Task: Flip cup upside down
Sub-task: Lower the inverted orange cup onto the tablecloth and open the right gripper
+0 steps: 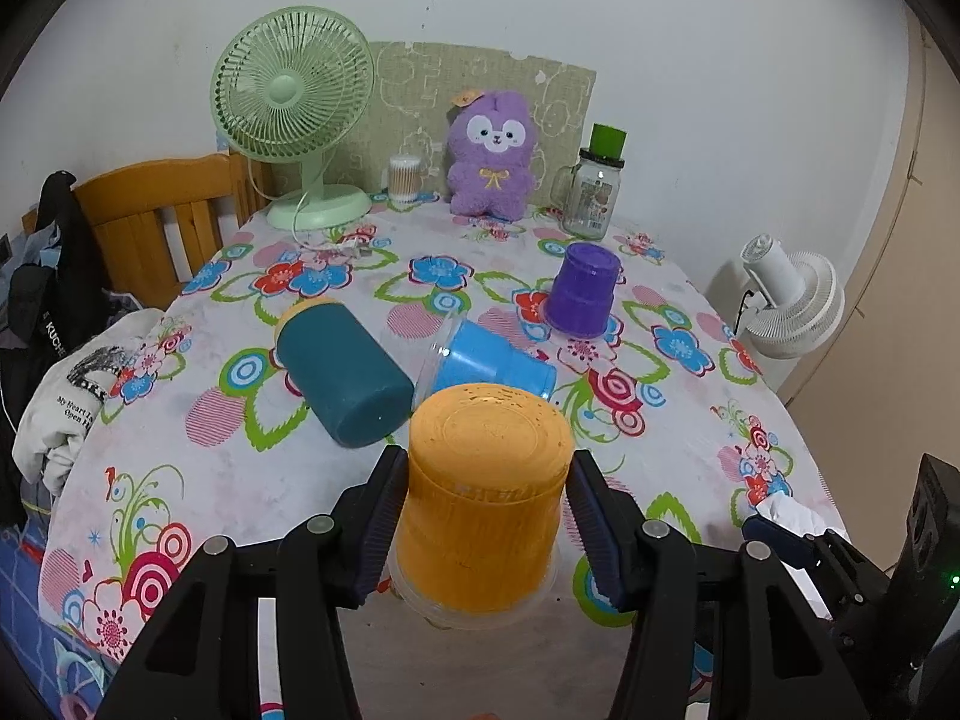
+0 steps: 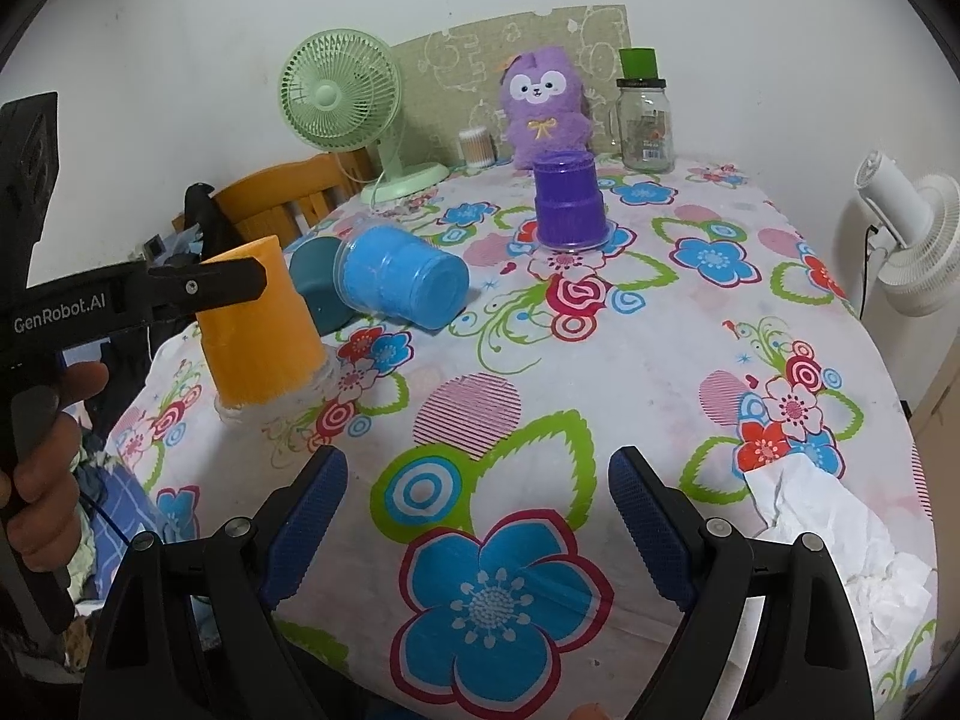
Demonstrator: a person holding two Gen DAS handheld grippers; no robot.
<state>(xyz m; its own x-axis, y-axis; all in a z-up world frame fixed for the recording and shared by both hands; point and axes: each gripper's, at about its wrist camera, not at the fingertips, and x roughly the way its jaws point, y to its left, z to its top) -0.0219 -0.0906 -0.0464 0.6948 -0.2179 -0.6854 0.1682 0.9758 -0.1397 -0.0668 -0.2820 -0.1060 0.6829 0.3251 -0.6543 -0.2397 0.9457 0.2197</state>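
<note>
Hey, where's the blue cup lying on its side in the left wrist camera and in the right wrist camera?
Left wrist view: the blue cup lies at centre, just behind the orange cup, right of the teal cup.
Right wrist view: the blue cup lies upper left of centre, right of the orange cup, in front of the teal cup.
Shared landmark: the upside-down purple cup, beyond it to the right.

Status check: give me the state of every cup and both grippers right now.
Orange plastic cup: upside down, rim on the floral tablecloth, between the left gripper jaws.
Purple plastic cup: upside down, standing free.
Blue plastic cup: on its side.
Teal cup: on its side.
Left gripper: jaws around the orange cup; contact unclear.
Right gripper: open, empty.
</note>
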